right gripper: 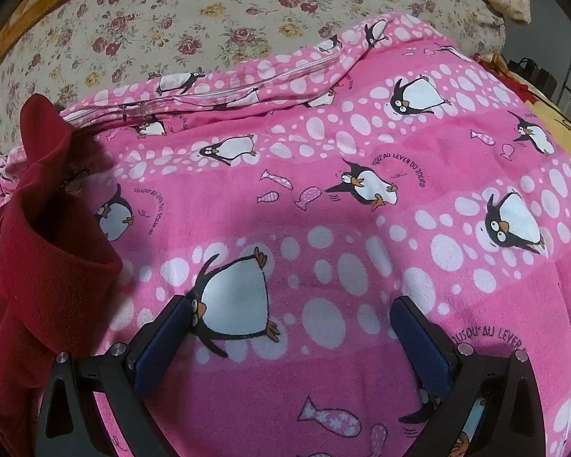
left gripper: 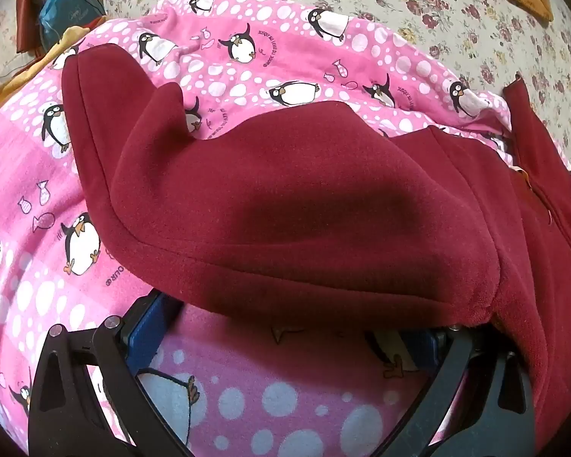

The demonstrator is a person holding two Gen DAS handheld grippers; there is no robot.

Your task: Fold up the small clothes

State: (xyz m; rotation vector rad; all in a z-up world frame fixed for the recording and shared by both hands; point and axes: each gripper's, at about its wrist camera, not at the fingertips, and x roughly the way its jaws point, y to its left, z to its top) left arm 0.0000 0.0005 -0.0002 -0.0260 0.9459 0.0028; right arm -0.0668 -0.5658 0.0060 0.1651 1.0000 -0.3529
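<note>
Dark red fleece garment lies rumpled on pink penguin-print blanket. Left gripper and right gripper both wide, empty. Spread flat before folding; pinch hem edges only.

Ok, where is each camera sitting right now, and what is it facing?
Left wrist: on the left tool, tilted down at the dark red fleece garment; both fingers show, open, garment edge draped over them.
Right wrist: on the right tool, tilted down at the pink penguin blanket; both fingers show, open, empty.
Shared: garment, blanket, floral bedsheet.
</note>
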